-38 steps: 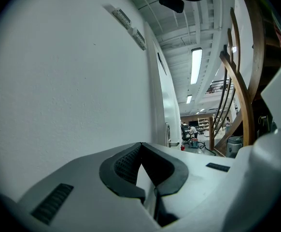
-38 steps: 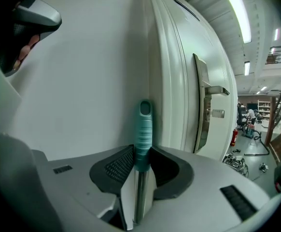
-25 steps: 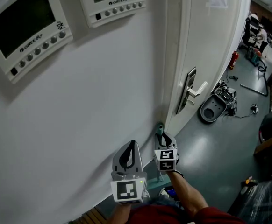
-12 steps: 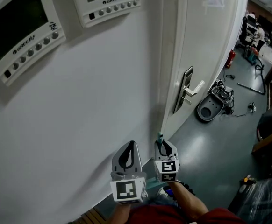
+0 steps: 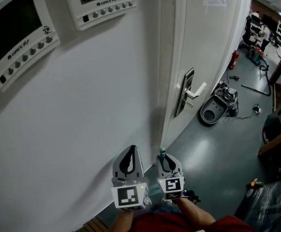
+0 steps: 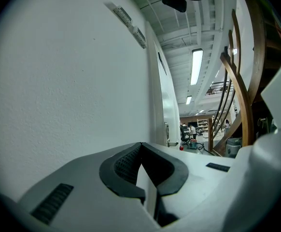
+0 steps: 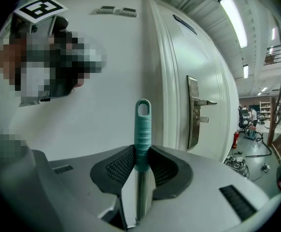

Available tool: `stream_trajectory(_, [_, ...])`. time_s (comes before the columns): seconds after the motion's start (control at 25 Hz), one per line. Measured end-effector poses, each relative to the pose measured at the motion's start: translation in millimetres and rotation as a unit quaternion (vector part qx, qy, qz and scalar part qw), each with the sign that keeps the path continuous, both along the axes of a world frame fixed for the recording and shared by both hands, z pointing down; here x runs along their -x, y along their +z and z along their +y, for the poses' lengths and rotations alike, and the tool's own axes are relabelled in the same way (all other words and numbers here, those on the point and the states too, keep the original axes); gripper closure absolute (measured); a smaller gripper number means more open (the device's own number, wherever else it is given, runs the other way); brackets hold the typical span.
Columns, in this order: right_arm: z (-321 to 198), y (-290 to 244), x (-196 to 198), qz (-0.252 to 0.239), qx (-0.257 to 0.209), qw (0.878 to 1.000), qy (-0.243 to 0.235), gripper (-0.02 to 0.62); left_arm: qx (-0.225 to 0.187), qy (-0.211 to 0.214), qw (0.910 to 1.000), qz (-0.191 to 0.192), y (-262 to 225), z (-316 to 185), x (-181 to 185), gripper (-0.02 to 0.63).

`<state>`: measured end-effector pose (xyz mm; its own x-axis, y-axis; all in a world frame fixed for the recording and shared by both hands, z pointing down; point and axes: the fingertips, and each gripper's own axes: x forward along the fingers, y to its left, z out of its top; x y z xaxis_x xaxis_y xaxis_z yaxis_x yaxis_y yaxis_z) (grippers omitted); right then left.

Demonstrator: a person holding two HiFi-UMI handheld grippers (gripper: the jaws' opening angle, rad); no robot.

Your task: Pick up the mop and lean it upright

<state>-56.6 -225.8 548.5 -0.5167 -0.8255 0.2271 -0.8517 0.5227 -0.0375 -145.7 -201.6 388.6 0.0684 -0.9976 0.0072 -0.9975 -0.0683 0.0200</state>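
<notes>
Mop handle (image 7: 142, 129) upright, teal grip clamped between pads of right hand-held gripper (image 7: 141, 161), near white wall (image 5: 92, 110) beside door frame (image 5: 168, 71). Left hand-held gripper (image 6: 140, 151) empty, jaws together. Risk: released too upright, likely slides along smooth wall and topples.
</notes>
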Motion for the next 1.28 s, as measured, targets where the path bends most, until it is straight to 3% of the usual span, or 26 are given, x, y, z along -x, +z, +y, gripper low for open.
stream_trajectory(0.64, [19,-14,-19,-0.007,-0.011,1.0,0.002,0.489,0.011,-0.002,0.9999,-0.007,4,7,-3,0.592])
stream_trajectory(0.96, [30,-28,-31,-0.01,-0.014,1.0,0.013,0.491,-0.003,0.005,1.0,-0.002,-3,8,-6,0.592])
stream_trajectory(1.28, [42,-36,-34,-0.03,-0.049,0.998,0.005,0.491,-0.001,0.001,1.0,-0.004,-4,7,-3,0.592])
